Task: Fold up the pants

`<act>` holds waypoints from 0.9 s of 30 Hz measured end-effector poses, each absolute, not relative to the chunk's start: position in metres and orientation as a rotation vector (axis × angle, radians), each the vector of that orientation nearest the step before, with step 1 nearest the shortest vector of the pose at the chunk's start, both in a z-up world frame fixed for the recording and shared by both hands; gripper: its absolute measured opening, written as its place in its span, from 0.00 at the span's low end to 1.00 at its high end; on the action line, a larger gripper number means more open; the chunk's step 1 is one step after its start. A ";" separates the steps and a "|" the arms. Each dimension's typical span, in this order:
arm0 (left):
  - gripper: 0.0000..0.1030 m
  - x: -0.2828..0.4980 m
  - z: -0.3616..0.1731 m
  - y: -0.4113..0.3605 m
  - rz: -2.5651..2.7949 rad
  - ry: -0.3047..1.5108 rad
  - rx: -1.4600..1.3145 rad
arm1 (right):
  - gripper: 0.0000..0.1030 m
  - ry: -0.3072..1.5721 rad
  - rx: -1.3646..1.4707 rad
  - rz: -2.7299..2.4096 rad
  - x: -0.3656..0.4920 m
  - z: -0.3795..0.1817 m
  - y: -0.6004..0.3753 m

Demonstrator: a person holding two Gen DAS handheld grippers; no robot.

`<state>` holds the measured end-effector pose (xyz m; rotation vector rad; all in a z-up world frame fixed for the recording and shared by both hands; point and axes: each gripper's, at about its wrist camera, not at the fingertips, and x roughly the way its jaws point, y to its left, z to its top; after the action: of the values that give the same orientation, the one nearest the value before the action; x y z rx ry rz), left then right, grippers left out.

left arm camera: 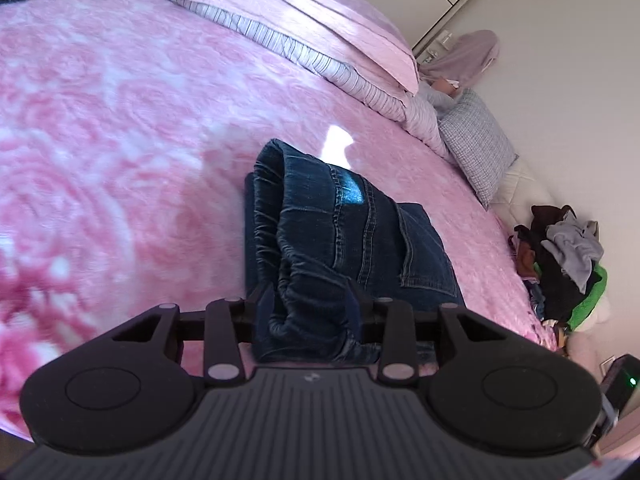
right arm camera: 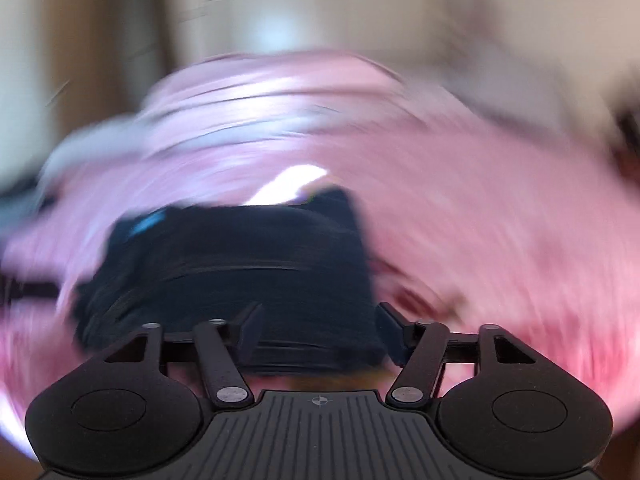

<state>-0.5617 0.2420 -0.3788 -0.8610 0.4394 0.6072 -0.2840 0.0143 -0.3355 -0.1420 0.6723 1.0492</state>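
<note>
The dark blue denim pants [left arm camera: 344,248] lie folded into a thick, compact bundle near the middle of the pink floral bedspread [left arm camera: 120,120], with a striped and pink duvet [left arm camera: 320,40] rolled up toward twelve o'clock and a pile of loose clothes [left arm camera: 568,264] off the bed's edge at three o'clock. The left tool [left arm camera: 312,312] grips the near end of the bundle at six o'clock in its view, its jaws closed on the gathered elastic waistband. The right tool [right arm camera: 320,328] stands wide open with nothing pressed between its pads; its view is badly smeared, showing only the dark bundle just ahead of it.

The fold looks nearly finished, so the step in hand is probably settling or shifting the bundle. To do it well, the left tool should keep its hold low and level so the stacked layers do not slide apart, and let go only once the bundle sits flat.

The denim shows yellow-brown stitched seams, a back pocket facing up, a puckered waistband and a sunlit patch near twelve o'clock
</note>
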 end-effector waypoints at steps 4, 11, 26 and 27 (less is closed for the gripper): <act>0.32 -0.548 -0.392 0.252 0.620 0.475 -0.883 | 0.45 0.959 0.253 0.956 -0.223 -0.357 -0.009; 0.08 -0.558 -0.376 0.244 0.625 0.361 -0.810 | 0.36 1.059 0.400 0.924 -0.213 -0.370 -0.001; 0.11 -0.537 -0.340 0.230 0.744 0.529 -0.439 | 0.37 0.636 -0.387 1.029 -0.274 -0.338 0.053; 0.12 -0.534 -0.334 0.237 0.735 0.501 -0.453 | 0.37 0.605 -0.378 1.030 -0.272 -0.333 0.055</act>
<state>-0.5344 0.2371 -0.3339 -0.4529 0.5012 0.7355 -0.2715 0.0554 -0.3333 -0.3777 0.6050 1.0299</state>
